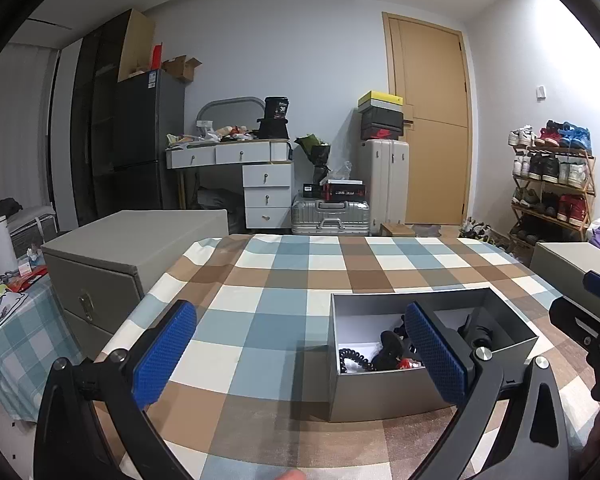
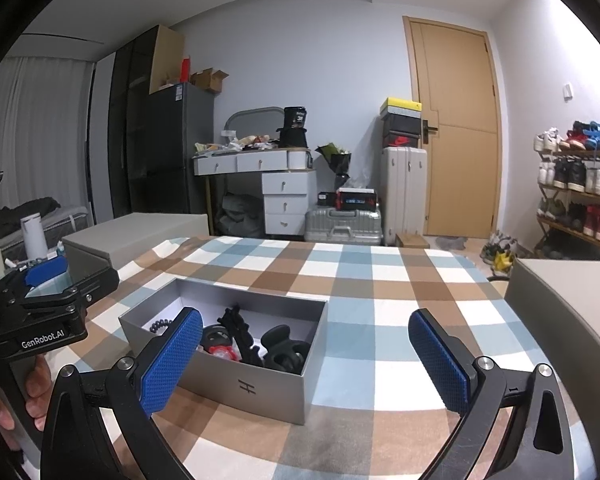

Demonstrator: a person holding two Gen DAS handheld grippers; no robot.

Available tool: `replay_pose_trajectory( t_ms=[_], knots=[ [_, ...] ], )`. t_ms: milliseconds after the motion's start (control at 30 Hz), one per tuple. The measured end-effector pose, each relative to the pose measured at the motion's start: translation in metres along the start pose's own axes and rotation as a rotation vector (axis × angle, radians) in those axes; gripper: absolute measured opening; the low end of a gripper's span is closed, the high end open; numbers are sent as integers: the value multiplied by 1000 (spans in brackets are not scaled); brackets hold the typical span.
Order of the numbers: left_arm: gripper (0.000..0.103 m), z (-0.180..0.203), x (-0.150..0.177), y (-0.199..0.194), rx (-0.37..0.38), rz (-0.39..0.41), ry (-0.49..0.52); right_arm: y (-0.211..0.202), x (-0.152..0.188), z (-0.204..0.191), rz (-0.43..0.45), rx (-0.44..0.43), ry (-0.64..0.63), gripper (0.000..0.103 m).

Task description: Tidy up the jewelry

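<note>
Nearest the left wrist camera, the left gripper hovers over the checked counter with its blue fingers spread wide and nothing between them; the right gripper is likewise released and empty, its fingers parted over the same cloth; just beyond both sits the grey box, open-topped, resting on the counter; its long axis runs obliquely in the right wrist view, from near right to far left; inside lies a tangle of dark pieces, a black coiled band toward the left end, some black clips toward the right, and a small red item between them; which of these are jewelry proper is hard to tell at this size.

From the left gripper the box lies ahead and to the right, its right finger overlapping the box's opening in the picture; from the right gripper it lies ahead and to the left, its left finger overlapping the near wall; neither arm looks clearly nearer, and either would probably have to swing inward and tip down to reach the contents.

Farther off, a grey storage cube stands by the counter's left edge; behind it are a white dresser, suitcases, a shoe rack and a wooden door.
</note>
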State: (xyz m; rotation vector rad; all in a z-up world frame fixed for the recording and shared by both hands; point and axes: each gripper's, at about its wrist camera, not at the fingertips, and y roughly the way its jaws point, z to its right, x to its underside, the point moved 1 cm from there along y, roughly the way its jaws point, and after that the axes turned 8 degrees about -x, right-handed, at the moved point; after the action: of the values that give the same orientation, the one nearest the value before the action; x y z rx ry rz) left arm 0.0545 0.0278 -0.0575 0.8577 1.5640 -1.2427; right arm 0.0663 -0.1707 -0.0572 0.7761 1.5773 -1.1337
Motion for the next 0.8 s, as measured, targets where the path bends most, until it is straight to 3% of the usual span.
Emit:
replay_pose_trajectory(
  t_ms=[800],
  knots=[
    [102, 2, 0, 0, 8, 0, 1, 0, 0, 0, -1, 0, 0, 103]
  ],
)
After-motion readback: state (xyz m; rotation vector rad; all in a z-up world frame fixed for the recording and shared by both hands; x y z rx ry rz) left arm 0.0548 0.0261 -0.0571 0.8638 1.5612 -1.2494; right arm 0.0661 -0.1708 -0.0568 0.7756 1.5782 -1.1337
